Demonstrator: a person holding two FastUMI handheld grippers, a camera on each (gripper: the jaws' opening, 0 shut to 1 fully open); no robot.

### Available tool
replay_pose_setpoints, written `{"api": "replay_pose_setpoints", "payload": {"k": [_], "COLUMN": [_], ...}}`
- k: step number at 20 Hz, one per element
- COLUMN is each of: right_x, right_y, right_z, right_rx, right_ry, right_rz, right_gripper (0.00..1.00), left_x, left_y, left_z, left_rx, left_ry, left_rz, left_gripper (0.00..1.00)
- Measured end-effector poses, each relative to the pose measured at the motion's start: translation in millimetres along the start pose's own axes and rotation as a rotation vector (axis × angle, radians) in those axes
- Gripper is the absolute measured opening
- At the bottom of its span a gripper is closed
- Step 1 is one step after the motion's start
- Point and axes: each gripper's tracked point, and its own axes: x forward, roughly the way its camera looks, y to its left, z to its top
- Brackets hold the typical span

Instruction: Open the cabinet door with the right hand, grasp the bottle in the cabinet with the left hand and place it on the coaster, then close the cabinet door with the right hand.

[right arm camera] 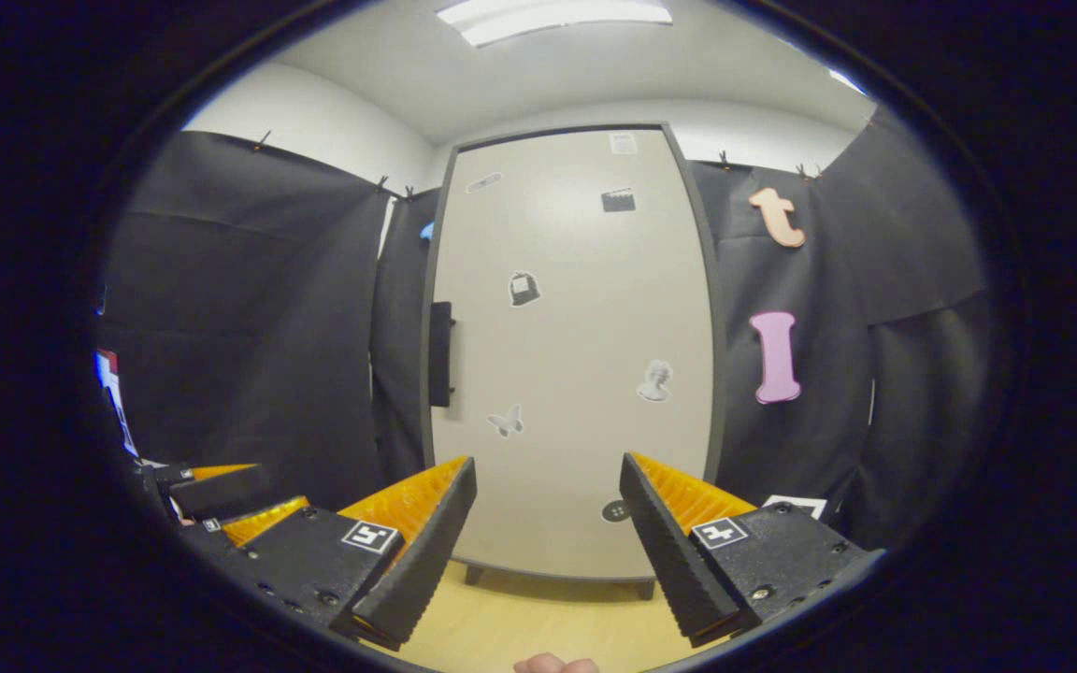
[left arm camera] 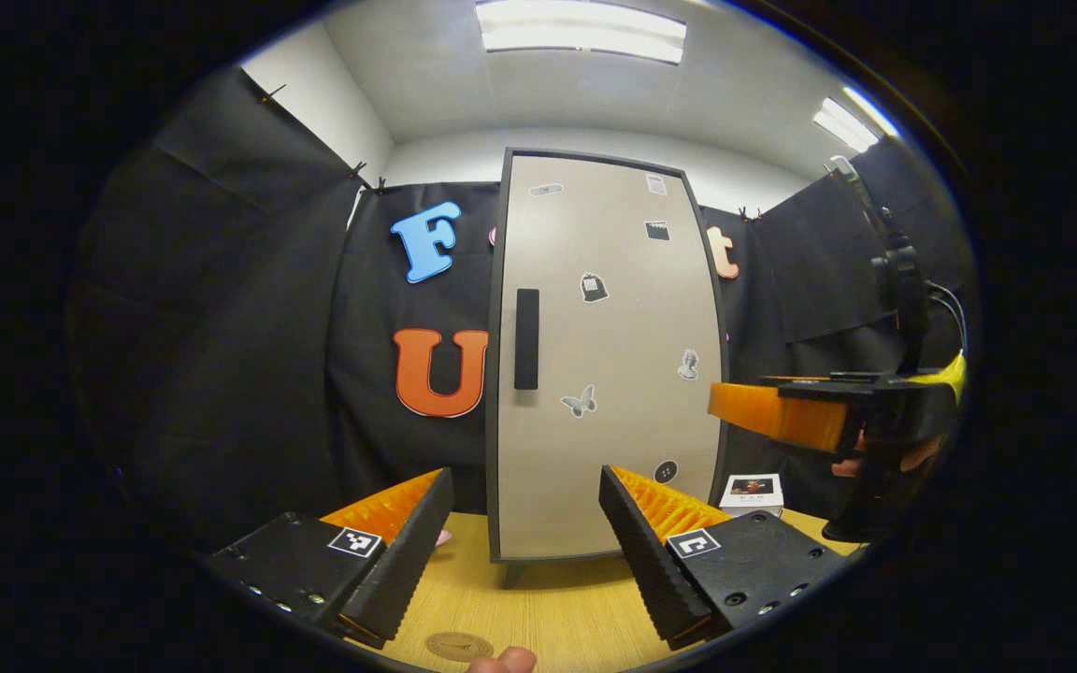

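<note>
The tall beige cabinet door (left arm camera: 609, 355) with its black handle (left arm camera: 526, 338) is shut, hiding any bottle. Facing it, left gripper (left arm camera: 527, 537) and right gripper (right arm camera: 548, 537) both have fingers wide, empty. A round tan coaster (left arm camera: 459, 645) lies before it on the wooden worktop (left arm camera: 557, 608).

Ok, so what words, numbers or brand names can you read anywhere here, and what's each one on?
Nothing reads clearly.
Cabinet door stickers: pictures, or print too small to read.
Card on the table: print too blurred.
Coaster: mark too blurred.
</note>
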Motion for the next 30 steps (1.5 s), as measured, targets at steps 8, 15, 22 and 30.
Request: {"api": "replay_pose_setpoints", "payload": {"k": [8, 15, 22, 30], "right_x": [85, 159, 196, 211], "right_y": [60, 87, 103, 118], "right_z": [24, 31, 38, 32], "right_rx": [0.012, -0.004, 0.006, -0.007], "right_ry": [0.021, 0.043, 0.059, 0.089], "right_rz": [0.156, 0.183, 0.191, 0.200], "right_gripper": [0.99, 0.95, 0.95, 0.98], "left_x": [-10, -16, -18, -18], "left_y": [9, 23, 34, 36], "left_z": [-2, -4, -7, -5], "left_rx": [0.008, 0.019, 0.026, 0.024], "left_ry": [0.020, 0.038, 0.044, 0.038], "left_rz": [0.022, 0.057, 0.084, 0.092], "left_gripper": [0.95, 0.95, 0.95, 0.95]}}
